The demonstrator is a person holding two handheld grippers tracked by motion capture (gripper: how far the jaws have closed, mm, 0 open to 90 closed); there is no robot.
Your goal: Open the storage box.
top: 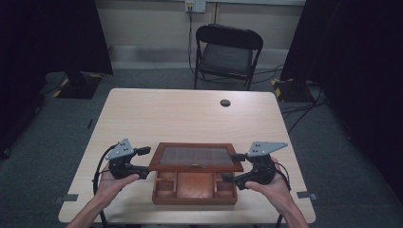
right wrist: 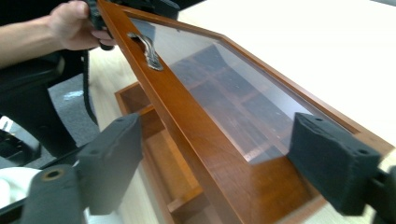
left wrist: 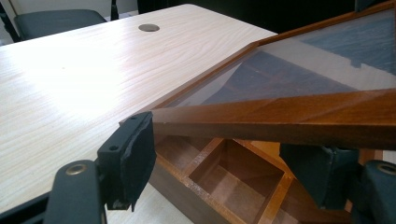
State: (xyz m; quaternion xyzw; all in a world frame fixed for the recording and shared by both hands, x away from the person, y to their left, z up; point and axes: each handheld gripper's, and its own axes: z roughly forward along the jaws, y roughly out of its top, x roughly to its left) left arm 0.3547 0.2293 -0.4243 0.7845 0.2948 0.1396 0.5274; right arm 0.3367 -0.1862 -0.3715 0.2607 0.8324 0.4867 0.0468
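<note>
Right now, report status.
Left gripper open at lid corner. Right gripper open astride lid's other corner. Lid raised off box. Nothing in the way.

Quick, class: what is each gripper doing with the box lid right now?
Left gripper: open, jaws either side of the lid's corner frame.
Right gripper: open, jaws wide around the lid's other front corner.

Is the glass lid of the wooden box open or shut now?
Partly open. The lid is raised at its front edge, above the box, whose compartments show underneath.
</note>
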